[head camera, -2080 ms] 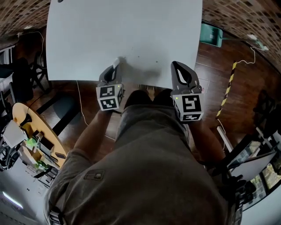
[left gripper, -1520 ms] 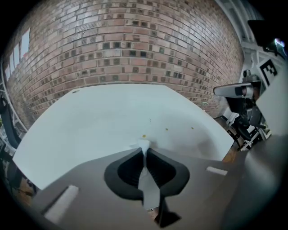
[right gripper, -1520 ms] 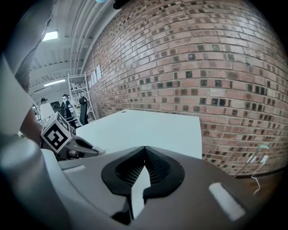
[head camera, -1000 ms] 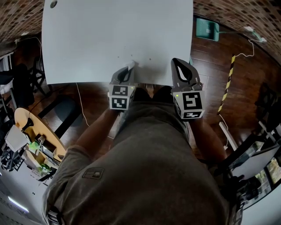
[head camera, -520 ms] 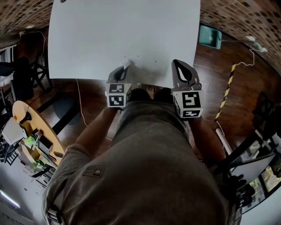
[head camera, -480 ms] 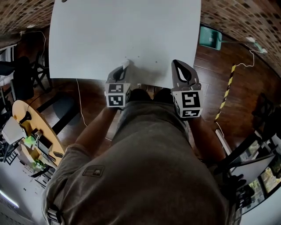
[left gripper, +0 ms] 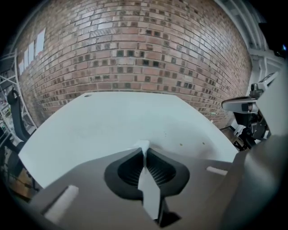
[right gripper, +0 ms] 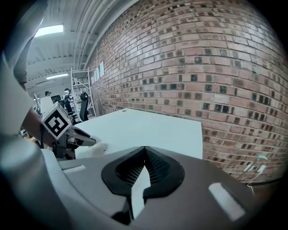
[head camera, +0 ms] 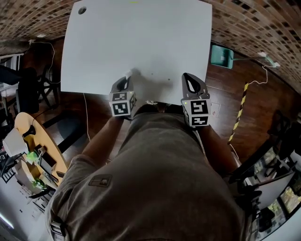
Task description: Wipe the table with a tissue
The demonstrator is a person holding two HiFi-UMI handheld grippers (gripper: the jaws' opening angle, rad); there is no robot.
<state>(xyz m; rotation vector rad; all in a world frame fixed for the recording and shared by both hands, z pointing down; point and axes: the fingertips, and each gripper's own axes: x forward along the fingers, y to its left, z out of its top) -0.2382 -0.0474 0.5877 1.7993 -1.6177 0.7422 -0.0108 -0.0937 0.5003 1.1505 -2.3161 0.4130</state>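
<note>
The white table [head camera: 141,37] fills the top of the head view. My left gripper [head camera: 127,78] is at the table's near edge, left of the middle, shut on a small white tissue [head camera: 128,74] that sticks out past its tips onto the surface. In the left gripper view the tissue [left gripper: 143,144] is pinched between the closed jaws of the left gripper [left gripper: 144,151]. My right gripper [head camera: 186,76] hovers over the near edge further right, shut and empty. The right gripper view shows its tips [right gripper: 144,149] meeting above the table [right gripper: 148,126], with the left gripper [right gripper: 67,137] off to the left.
A few tiny dark specks [head camera: 153,74] lie on the table near the tissue, and a round dark spot [head camera: 82,10] marks the far left corner. A green dustpan [head camera: 220,55] lies on the wooden floor at right. A brick wall [left gripper: 135,49] stands behind the table.
The left gripper slid right along the table's near edge with the tissue, then back left. The right gripper stayed shut in about the same place.
</note>
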